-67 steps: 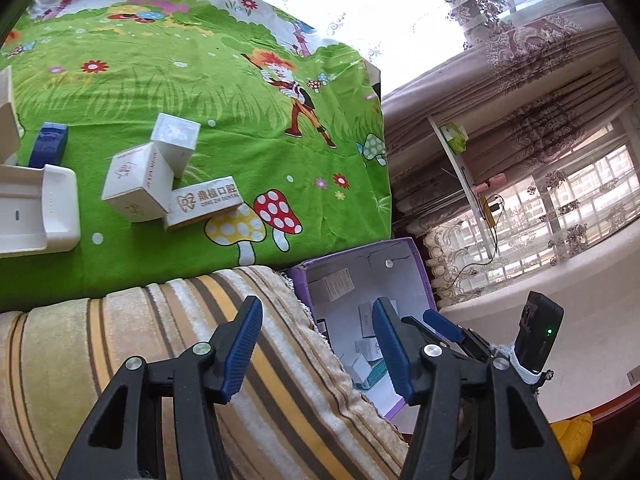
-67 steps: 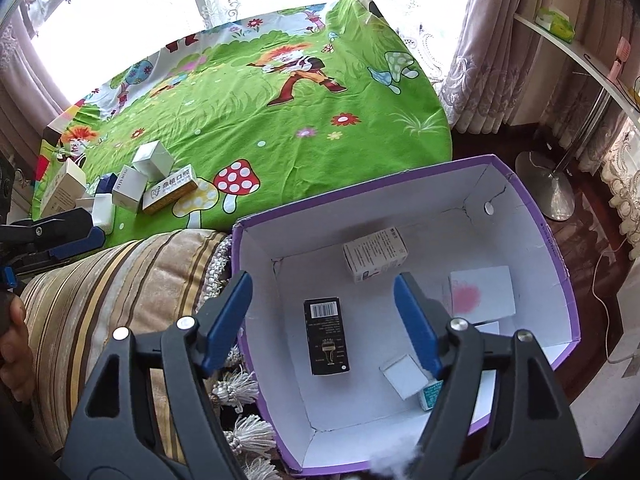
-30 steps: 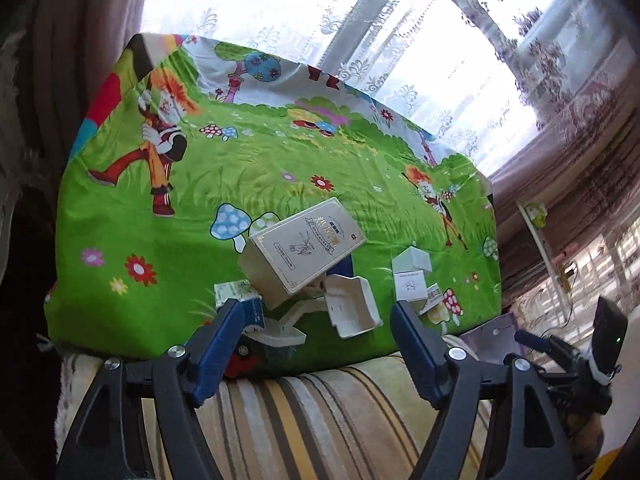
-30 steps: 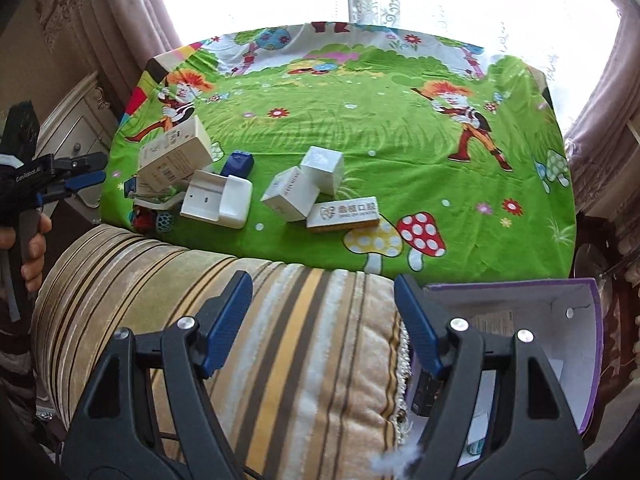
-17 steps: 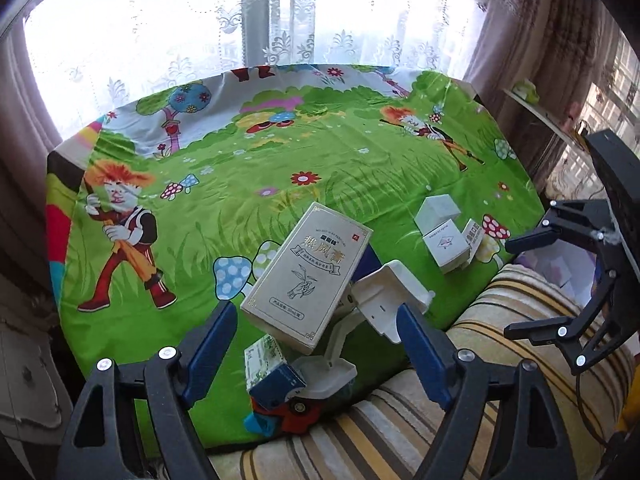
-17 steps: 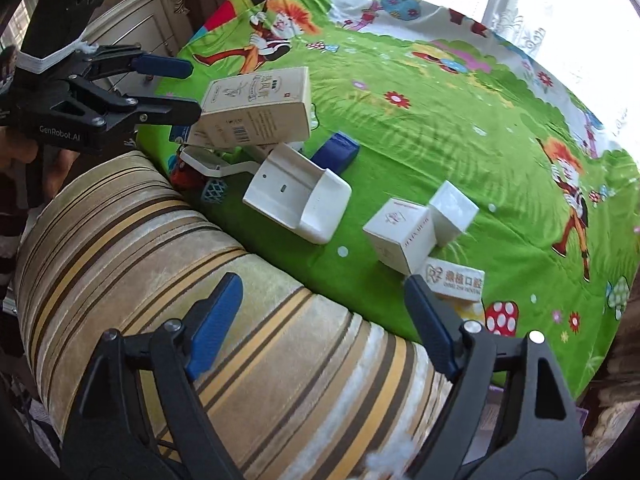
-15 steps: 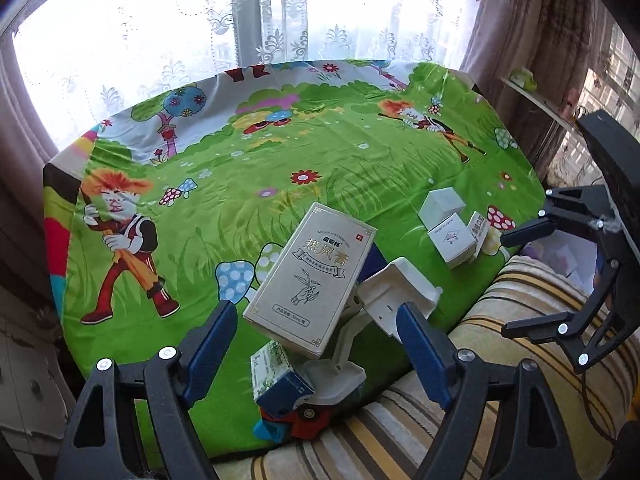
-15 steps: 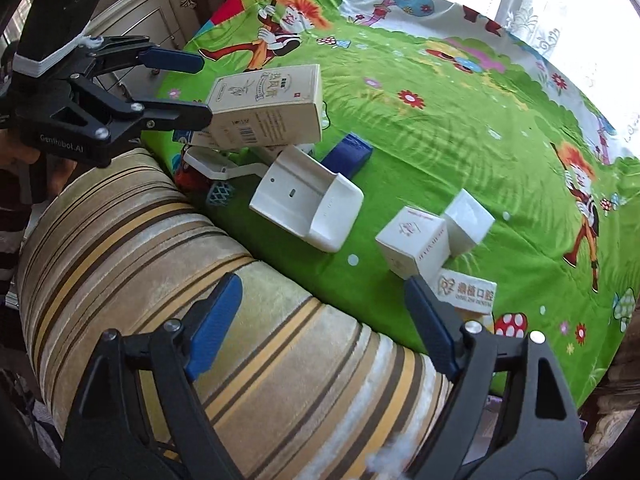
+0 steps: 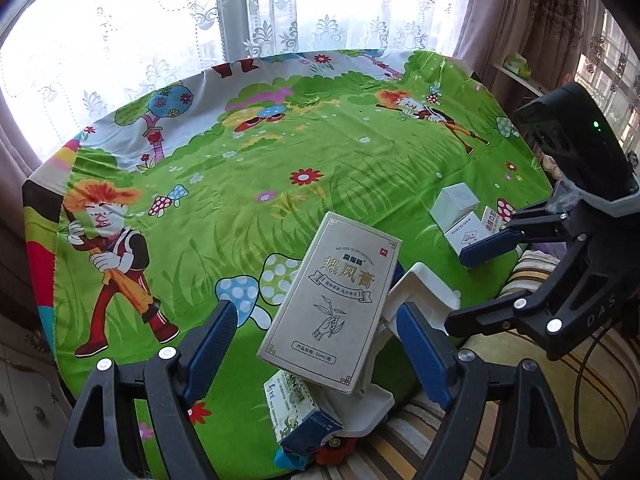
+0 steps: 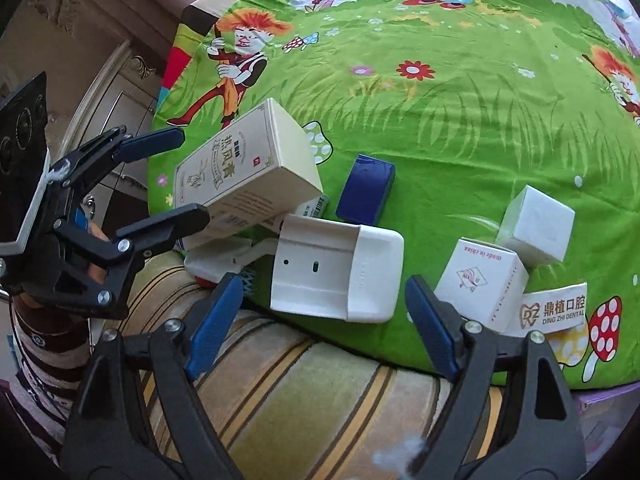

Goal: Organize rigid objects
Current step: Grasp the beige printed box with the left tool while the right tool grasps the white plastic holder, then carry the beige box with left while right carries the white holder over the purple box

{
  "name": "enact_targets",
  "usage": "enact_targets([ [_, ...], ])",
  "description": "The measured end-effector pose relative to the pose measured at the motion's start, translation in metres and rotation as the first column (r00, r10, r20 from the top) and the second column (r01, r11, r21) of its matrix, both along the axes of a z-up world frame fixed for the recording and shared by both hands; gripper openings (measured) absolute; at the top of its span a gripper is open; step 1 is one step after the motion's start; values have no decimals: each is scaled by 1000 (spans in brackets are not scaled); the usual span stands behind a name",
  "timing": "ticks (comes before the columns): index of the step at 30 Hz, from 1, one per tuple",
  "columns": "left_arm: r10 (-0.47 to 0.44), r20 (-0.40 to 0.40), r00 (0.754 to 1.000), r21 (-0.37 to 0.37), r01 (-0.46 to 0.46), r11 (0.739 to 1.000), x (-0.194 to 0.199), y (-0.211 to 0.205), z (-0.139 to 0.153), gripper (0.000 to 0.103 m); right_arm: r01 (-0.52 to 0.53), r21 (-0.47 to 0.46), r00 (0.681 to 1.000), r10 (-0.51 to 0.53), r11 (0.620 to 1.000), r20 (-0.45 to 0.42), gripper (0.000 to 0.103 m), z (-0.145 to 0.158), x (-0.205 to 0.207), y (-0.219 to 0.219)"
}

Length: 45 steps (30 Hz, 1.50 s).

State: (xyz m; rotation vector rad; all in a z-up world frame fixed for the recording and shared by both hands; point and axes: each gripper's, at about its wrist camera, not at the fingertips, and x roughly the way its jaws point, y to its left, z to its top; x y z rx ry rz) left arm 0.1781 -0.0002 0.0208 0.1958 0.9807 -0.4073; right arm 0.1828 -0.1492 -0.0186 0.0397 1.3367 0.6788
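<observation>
Both grippers hang spread and empty over a tabletop draped in a bright cartoon cloth. The left gripper frames a tall beige carton tilted on a pile of white plastic pieces near the front edge. The right gripper faces a white plastic holder; a blue box lies just behind it, small white boxes to its right.

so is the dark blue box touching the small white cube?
Apart. The right wrist view shows bare green cloth between the dark blue box and the small white cube.
</observation>
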Motion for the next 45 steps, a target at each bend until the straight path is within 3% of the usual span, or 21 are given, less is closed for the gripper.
enact_targets([
  [18,-39,-2,999,2,39,999,-1,-5,-4,82,164,-10,983,-164,986,-81,76,-34,-3,-14],
  [22,-40,-11,999,-5,40,999,0,-6,-6,73,207,20,973,-204,978,-107,74,-39,2,-23],
  [25,-48,-24,999,-3,48,999,0,-8,-8,59,198,26,975,-194,980,-111,60,-40,2,-21],
  [29,-47,-22,999,-5,47,999,-1,-9,-7,55,168,23,981,-165,985,-103,40,-41,0,-16],
  [45,7,9,1000,-31,-6,999,-2,-7,5,53,194,80,980,-190,978,-53,40,-22,-16,-31],
])
